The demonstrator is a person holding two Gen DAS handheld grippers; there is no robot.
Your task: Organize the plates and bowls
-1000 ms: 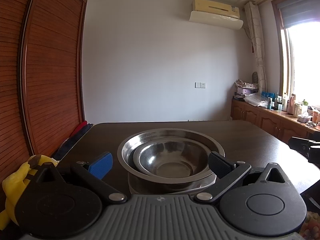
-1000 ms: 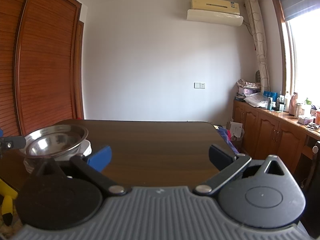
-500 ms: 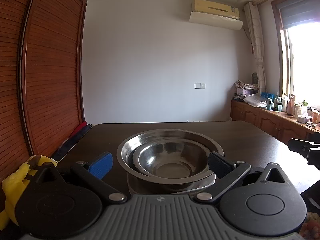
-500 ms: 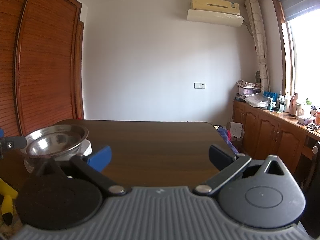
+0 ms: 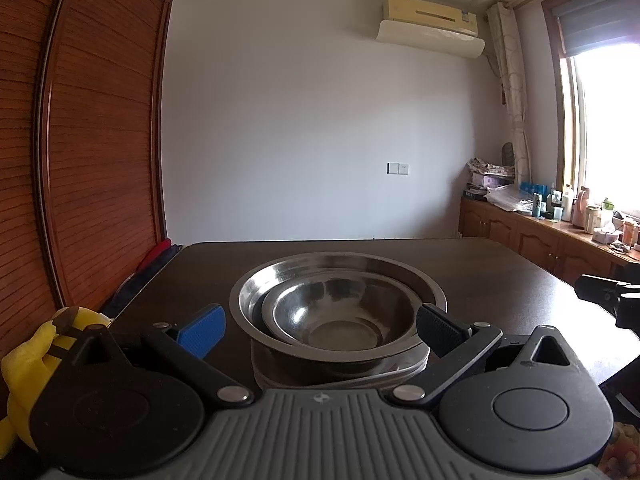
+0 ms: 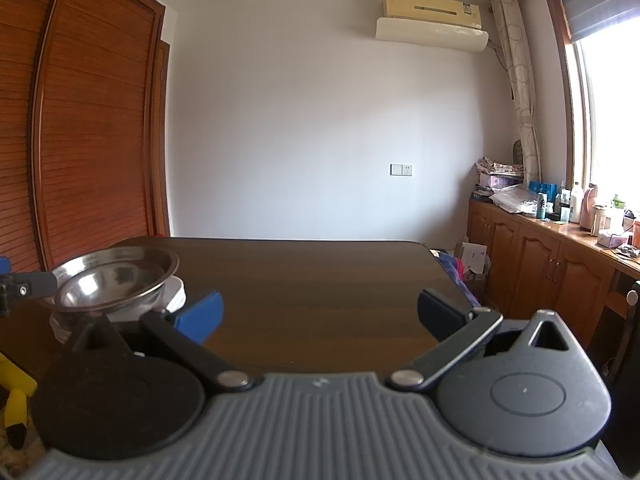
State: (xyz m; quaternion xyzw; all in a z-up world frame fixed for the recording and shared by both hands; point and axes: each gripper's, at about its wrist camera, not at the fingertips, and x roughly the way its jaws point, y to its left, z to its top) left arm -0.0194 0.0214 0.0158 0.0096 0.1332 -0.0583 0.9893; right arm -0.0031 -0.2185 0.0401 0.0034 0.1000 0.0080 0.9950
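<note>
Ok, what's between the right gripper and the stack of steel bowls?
Only bare table. In the right wrist view, the open right gripper faces dark wood, with the steel bowls off to its left on white plates; nothing lies between.

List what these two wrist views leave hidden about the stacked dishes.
- Left wrist view: the white plates under the large steel bowl are mostly covered by it and by the left gripper; their number is unreadable.
- Right wrist view: the right gripper body hides the stack's base.
- Small steel bowl: its underside is hidden.
</note>
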